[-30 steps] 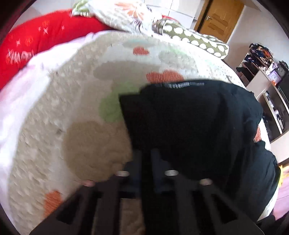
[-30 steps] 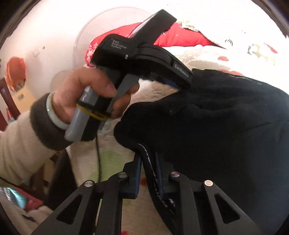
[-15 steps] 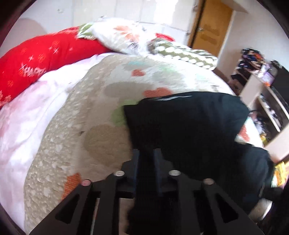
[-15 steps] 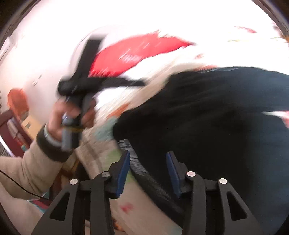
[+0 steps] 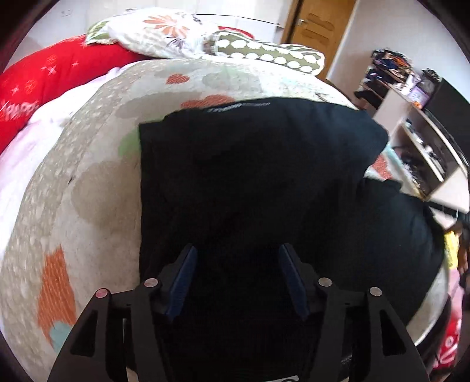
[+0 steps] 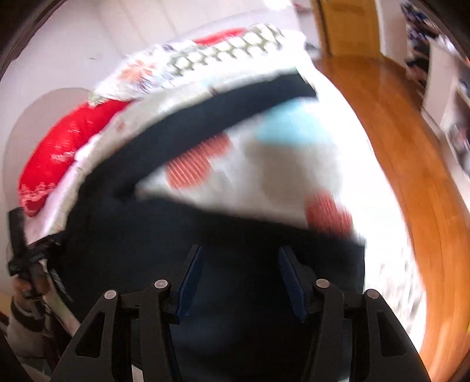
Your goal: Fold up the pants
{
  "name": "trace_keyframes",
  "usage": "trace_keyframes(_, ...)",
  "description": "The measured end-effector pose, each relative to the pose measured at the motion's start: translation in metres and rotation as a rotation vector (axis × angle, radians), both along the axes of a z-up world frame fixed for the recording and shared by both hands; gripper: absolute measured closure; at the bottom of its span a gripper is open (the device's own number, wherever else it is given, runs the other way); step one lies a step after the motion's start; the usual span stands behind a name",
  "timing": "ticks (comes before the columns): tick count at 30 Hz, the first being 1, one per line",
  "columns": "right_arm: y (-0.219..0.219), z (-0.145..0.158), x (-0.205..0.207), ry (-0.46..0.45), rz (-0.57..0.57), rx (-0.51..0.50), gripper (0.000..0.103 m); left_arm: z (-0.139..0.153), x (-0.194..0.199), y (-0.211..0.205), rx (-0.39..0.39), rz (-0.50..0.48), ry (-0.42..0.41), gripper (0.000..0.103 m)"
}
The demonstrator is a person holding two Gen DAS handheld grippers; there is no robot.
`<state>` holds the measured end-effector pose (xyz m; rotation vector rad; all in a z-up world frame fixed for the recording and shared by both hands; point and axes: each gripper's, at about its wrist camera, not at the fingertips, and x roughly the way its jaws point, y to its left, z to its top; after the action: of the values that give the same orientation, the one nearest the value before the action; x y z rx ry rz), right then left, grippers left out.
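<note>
1. I see the pants [image 5: 249,176] lying dark and folded on the quilt [image 5: 97,182] that covers the bed; a waistband label shows along their far edge.
2. My left gripper [image 5: 236,274] hangs over the near part of the pants, pointing down at them. Its jaws are opening, the blue pads [image 5: 182,282] stand well apart, and only flat cloth lies below the gap; nothing is pinched.
3. My right gripper [image 6: 239,282] is also over dark cloth, and its view is smeared by blur. Its jaws are opening too, with the pads [image 6: 189,282] spread and no fold caught between them.
4. In the right view the pants [image 6: 182,141] run as a long dark band up across the quilt [image 6: 279,164], with another dark mass under the gripper; I cannot tell where one layer ends.
5. At the head of the bed sit a red pillow [image 5: 44,79], a floral pillow [image 5: 158,29] and a dotted pillow [image 5: 270,55].
6. A wooden door [image 5: 317,26] stands beyond the bed, and shelves [image 5: 423,141] crowd the right side.
7. At the left edge of the right view a hand [image 6: 26,291] grips a black handle beside the bed.
8. The wooden floor [image 6: 411,147] shows to the right of the bed.
</note>
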<state>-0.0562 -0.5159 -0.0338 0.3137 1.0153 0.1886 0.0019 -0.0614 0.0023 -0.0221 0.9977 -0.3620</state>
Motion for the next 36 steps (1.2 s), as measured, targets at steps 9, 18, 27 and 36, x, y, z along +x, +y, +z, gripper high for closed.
trace_keyframes(9,0.067,0.025,0.194,-0.141,0.349,-0.158,0.012,0.027,0.126,0.01,-0.013,-0.085,-0.033,0.011)
trace_keyframes(18,0.083,-0.035,0.295,-0.05,0.606,-0.414,0.012,-0.026,0.23,-0.018,0.148,-0.242,0.087,0.011)
trace_keyframes(27,0.085,-0.036,0.283,-0.067,0.596,-0.424,0.098,-0.035,0.235,-0.069,0.201,-0.292,0.029,0.065)
trace_keyframes(36,0.068,0.067,0.157,-0.324,0.496,-0.49,0.099,0.049,0.135,-0.079,0.165,-0.214,-0.175,0.09)
